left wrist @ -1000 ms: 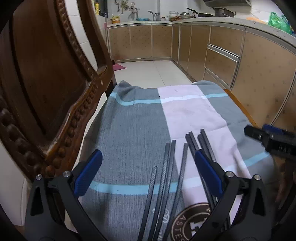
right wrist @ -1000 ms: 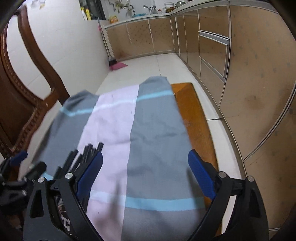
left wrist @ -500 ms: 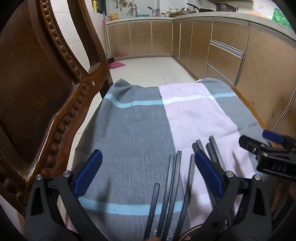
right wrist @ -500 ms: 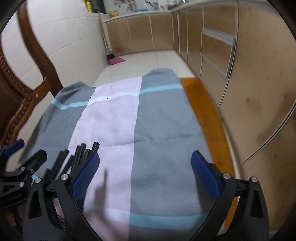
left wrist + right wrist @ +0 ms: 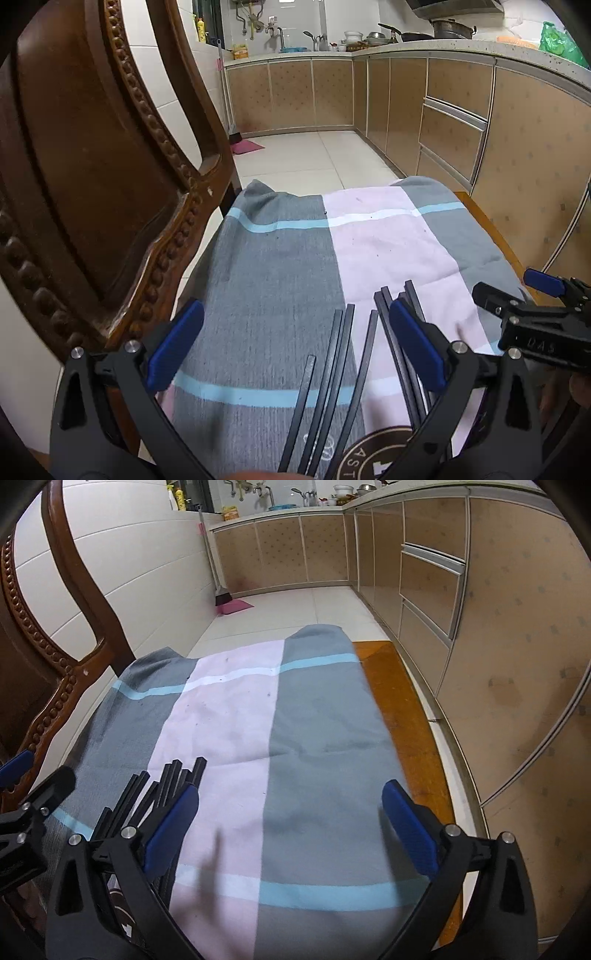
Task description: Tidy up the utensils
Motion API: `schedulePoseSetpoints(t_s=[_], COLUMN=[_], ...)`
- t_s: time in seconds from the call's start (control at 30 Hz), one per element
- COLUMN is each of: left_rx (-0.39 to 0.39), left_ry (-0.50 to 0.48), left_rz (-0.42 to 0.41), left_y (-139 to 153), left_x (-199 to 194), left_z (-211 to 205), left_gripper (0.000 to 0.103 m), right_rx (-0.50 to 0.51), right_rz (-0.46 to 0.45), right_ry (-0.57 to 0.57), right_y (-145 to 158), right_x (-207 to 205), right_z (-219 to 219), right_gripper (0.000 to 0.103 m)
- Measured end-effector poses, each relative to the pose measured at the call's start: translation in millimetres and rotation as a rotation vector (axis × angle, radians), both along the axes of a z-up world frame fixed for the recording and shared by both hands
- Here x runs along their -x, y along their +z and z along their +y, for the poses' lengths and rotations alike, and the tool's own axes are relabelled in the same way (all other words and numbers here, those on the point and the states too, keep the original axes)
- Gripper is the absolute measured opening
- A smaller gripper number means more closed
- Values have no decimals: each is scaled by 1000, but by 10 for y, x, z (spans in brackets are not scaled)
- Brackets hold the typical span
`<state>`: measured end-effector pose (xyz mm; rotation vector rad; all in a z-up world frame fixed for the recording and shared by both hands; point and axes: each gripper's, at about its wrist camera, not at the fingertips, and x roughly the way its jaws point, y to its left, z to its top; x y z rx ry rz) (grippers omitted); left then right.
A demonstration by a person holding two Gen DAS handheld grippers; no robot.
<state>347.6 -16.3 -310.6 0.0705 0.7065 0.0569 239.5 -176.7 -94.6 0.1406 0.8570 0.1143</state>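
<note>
The dark chopsticks (image 5: 343,384) lie fanned on the cloth-covered counter (image 5: 280,280), long axes toward 12 o'clock, directly between the spread, empty left tongs (image 5: 295,347), while the spread right tongs (image 5: 290,819) sit at their 3 o'clock.

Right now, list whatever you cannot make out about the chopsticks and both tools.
- Chopsticks: near ends cut off by the bottom edge in the left wrist view; the exact count is unclear.
- Right-hand chopstick group: partly behind the left tool finger.
- In the right wrist view, chopsticks are largely hidden behind the right tool finger.
- Round printed logo: cut off, lettering unreadable.
</note>
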Motion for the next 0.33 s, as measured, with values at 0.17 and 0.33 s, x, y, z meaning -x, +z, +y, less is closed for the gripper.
schedulePoseSetpoints(t_s=[0.17,0.33], left_rx=[-14,-51], left_ry=[-2,-5], left_rz=[26,37], left_y=[-27,-87], left_x=[-37,-67], left_z=[10,48], left_gripper=[99,99], right_rx=[11,34], right_rz=[11,19], right_ry=[-13,-10], right_y=[-51,-113], right_x=[-5,-15], right_z=[-6,42], right_gripper=[97,97])
